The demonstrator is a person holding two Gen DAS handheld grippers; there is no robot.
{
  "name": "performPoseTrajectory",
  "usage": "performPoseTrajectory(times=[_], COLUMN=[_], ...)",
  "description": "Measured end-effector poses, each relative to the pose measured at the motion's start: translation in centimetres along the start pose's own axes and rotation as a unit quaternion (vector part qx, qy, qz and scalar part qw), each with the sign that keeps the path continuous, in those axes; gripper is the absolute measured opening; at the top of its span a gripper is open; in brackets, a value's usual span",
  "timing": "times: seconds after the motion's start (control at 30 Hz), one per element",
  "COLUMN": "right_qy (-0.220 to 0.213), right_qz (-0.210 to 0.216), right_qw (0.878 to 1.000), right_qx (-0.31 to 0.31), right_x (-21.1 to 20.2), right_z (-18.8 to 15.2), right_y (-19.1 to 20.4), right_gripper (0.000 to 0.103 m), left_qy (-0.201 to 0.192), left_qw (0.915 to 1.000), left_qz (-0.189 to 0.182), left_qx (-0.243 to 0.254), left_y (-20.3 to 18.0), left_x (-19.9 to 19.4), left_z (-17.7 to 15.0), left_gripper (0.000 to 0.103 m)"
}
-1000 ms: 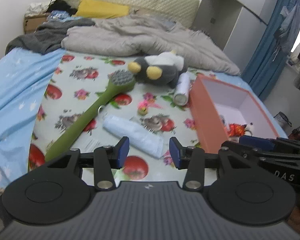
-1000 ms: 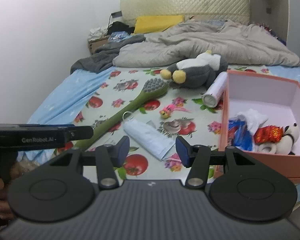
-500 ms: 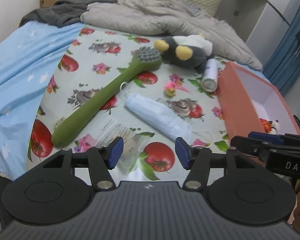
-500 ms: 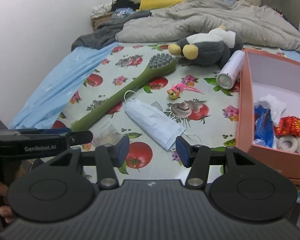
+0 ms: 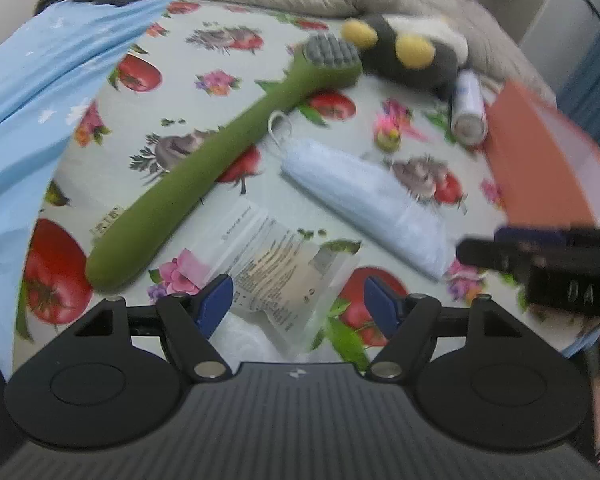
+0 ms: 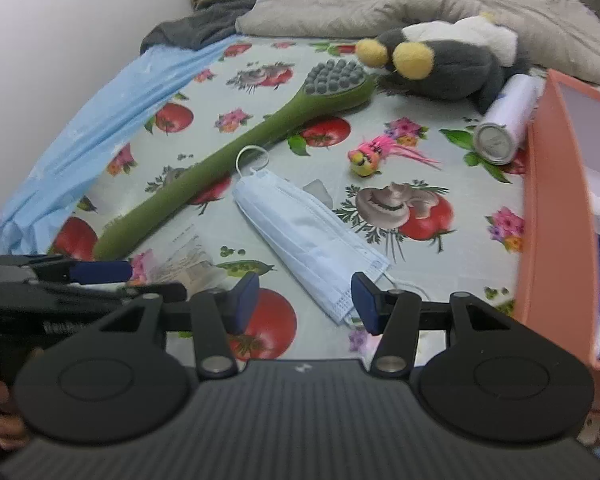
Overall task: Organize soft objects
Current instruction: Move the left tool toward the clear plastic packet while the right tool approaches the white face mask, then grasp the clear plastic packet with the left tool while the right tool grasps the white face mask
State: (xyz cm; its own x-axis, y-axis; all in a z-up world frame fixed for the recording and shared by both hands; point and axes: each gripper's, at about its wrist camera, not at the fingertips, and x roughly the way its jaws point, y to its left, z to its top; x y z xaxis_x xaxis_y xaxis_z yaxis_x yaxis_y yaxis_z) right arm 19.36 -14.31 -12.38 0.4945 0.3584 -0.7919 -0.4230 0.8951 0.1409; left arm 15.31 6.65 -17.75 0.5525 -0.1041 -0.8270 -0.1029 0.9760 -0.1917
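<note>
Blue-padded left tool [image 5: 300, 304] gapes wide above clear packet [image 5: 276, 268], empty.

left tool [image 5: 298, 302]: jaws apart, empty | right tool [image 6: 305, 296]: jaws apart, empty

A: Where does your left wrist camera sit?
B: Low over the bed's near edge, facing along your left gripper [image 5: 298, 304] toward the green brush [image 5: 220, 152].
A: And the right?
B: Just beside it, further right, facing the same way. Both views share the face mask [image 6: 306, 232] and plush penguin [image 6: 444, 60].
</note>
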Motion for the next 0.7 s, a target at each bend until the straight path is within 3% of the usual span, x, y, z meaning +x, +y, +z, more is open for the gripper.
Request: performPoseTrajectory(times=[0.33,0.57,0.7], right_qy=[0.029,0.052,0.071], right_qz=[-0.001,0.011,0.010], right_qw=[1.000,0.998,0.997], right_qx=[-0.004,-0.016,-0.035], right_x=[5.7,8.8,9.9], right_z=[1.6,1.7,1.3], right_y=[-1.2,-1.4,-1.1], right_gripper=[0.054,0.053,0.050], left_qy=[0.015,0.003,-0.003], left_qw=[0.9955,0.9943,0.9956], left_qz=[0.031,0.040,0.039], left_qx=[0.089,0.099,0.086], left_y=[-0.9,-0.8,-0.4], left_x=[4.3,4.8,4.6], left_z=[-0.5,-0.7,-0.5], left_gripper=[0.077,0.075,0.061])
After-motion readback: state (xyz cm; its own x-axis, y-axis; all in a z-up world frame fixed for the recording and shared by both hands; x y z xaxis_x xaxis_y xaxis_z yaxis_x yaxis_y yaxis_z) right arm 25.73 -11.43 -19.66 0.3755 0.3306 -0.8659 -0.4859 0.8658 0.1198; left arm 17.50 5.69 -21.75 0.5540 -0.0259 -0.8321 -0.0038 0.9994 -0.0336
